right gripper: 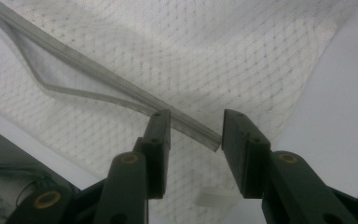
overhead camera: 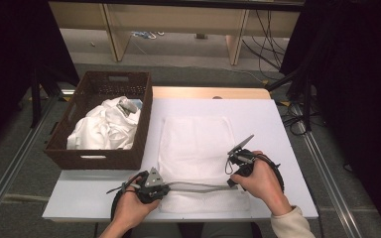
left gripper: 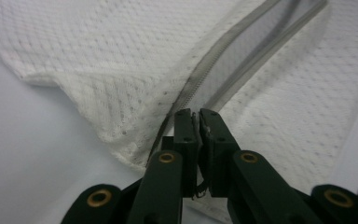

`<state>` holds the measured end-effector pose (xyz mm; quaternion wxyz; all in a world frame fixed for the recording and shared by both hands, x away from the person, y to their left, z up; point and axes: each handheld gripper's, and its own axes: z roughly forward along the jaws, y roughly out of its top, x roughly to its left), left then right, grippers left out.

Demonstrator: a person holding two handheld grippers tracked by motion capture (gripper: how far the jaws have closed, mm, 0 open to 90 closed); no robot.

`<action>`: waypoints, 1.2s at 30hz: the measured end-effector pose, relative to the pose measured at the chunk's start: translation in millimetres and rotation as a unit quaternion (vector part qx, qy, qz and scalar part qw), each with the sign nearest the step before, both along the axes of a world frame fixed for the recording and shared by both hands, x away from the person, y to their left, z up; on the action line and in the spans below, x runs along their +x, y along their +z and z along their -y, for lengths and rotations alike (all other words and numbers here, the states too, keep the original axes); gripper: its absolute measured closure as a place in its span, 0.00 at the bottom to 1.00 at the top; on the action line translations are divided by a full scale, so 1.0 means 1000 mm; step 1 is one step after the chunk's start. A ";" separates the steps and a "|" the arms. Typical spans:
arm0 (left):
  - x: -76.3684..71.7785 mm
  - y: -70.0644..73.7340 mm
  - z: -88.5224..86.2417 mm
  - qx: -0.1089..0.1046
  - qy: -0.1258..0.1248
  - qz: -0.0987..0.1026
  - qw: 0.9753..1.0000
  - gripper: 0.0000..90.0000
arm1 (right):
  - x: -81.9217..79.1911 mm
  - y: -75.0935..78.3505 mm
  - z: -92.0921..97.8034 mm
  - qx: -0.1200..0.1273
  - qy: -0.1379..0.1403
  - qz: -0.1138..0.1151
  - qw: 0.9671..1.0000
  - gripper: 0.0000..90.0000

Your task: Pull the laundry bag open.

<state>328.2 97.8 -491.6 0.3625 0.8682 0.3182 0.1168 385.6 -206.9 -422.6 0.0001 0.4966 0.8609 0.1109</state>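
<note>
I am opening the mesh laundry bag [overhead camera: 197,144] at table centre. My left gripper [left gripper: 198,116] pinches the zipper [overhead camera: 198,187] at 6 o'clock; my right gripper [right gripper: 193,126] stands half open around its end. Next, I judge, close right and pull apart.

Item: white mesh laundry bag [overhead camera: 196,144] with grey zipper [overhead camera: 198,187]
Pose: flat on bench
Zipper: partly open, along near edge

White tabletop [overhead camera: 287,148] on a pale wooden bench [overhead camera: 208,92], grey carpet floor [overhead camera: 188,74], black curtains [overhead camera: 10,49] either side, loose cables [overhead camera: 268,39], metal floor rails [overhead camera: 15,163].
</note>
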 end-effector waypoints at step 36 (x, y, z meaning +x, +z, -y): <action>-0.036 0.016 -0.031 -0.082 0.083 0.108 0.987 0.35 | 0.010 -0.004 -0.048 0.066 0.122 0.072 0.988 0.52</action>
